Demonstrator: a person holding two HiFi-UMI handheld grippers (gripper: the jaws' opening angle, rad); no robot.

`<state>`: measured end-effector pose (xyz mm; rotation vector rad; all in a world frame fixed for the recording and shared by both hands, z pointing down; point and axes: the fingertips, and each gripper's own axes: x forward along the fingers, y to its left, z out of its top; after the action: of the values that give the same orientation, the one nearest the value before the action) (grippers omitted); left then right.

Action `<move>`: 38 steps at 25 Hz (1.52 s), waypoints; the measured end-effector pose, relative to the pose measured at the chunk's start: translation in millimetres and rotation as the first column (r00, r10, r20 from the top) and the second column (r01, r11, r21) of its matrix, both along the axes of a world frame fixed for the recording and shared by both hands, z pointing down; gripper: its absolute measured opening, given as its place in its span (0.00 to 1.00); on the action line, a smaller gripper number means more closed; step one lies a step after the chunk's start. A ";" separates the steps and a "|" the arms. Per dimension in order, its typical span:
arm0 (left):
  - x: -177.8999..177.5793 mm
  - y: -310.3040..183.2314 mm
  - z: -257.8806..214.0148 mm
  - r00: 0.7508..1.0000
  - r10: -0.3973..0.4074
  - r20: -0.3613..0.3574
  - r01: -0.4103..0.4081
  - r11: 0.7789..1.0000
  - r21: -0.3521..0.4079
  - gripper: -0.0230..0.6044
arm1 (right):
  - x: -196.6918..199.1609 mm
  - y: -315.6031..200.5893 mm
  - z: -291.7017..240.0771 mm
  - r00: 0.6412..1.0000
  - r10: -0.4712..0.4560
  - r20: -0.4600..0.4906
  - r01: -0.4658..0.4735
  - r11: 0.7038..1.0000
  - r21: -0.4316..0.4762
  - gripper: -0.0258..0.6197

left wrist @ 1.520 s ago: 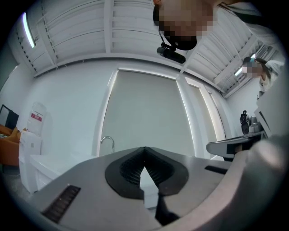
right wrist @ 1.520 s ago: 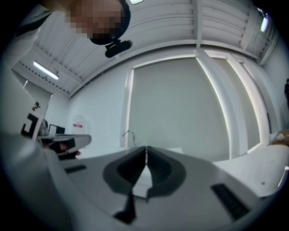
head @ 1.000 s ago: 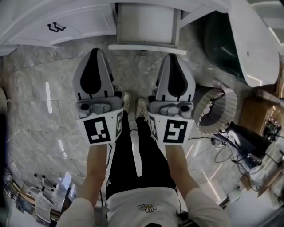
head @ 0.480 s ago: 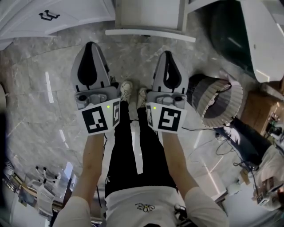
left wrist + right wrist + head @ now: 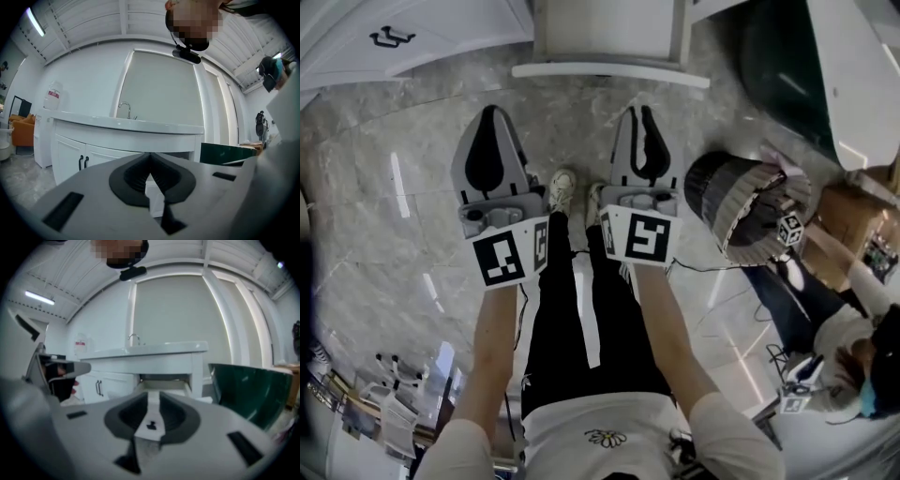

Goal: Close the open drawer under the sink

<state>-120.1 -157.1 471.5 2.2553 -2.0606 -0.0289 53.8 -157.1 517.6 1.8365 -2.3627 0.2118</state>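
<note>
Drawer (image 5: 609, 72): white, plain front, pulled out of the cabinet (image 5: 459, 28), ahead of both grippers, apart from them.
Left gripper (image 5: 490, 112): jaws together, empty.
Right gripper (image 5: 639, 112): jaws narrowly apart, just opening, nothing between.

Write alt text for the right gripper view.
Open drawer under the white sink counter, pulled out straight ahead of the right gripper; its jaws have just been opening, slightly apart, nothing between them. Faucet on the counter, cabinet doors with dark handles at left, a dark green object at right.
</note>
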 end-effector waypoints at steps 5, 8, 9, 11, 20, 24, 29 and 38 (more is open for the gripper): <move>2.2 -0.5 7.1 1.000 0.001 0.004 -0.001 1.000 -0.018 0.07 | -13.5 -11.1 33.4 0.998 -0.045 -0.032 0.043 0.997 -0.067 0.24; 3.8 1.3 15.0 1.000 0.008 -0.007 -0.008 0.999 -0.041 0.07 | -19.3 -21.3 53.7 0.998 -0.053 -0.043 0.048 0.992 -0.120 0.31; 4.2 2.6 18.2 1.000 0.012 -0.009 -0.013 0.999 -0.048 0.07 | -21.2 -24.1 62.4 0.997 -0.055 -0.055 0.047 0.989 -0.141 0.31; 5.7 5.0 24.4 1.000 0.022 -0.007 -0.022 0.998 -0.061 0.07 | -24.7 -29.3 81.0 0.995 -0.057 -0.080 0.041 0.983 -0.179 0.31; -3.5 3.3 42.2 1.000 0.012 -0.027 -0.015 0.994 -0.104 0.07 | -33.5 -52.7 144.7 0.996 -0.021 -0.083 -0.007 0.945 -0.327 0.31; -6.6 -1.9 43.1 1.000 0.020 -0.007 -0.020 0.995 -0.098 0.07 | -30.0 -57.1 151.8 0.997 0.010 -0.074 -0.035 0.938 -0.344 0.31; -16.2 -4.0 52.6 0.999 -0.005 -0.048 -0.001 0.992 -0.130 0.07 | -29.4 -61.2 156.8 0.996 0.034 -0.079 -0.059 0.936 -0.348 0.31; -13.1 -0.1 60.5 0.999 0.012 -0.042 -0.018 0.989 -0.150 0.07 | -26.8 -62.0 157.1 0.995 0.055 -0.088 -0.081 0.939 -0.334 0.27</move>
<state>-133.2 -157.2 532.0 2.1624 -1.9544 0.0778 27.0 -219.2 674.7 1.7272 -2.0580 0.5089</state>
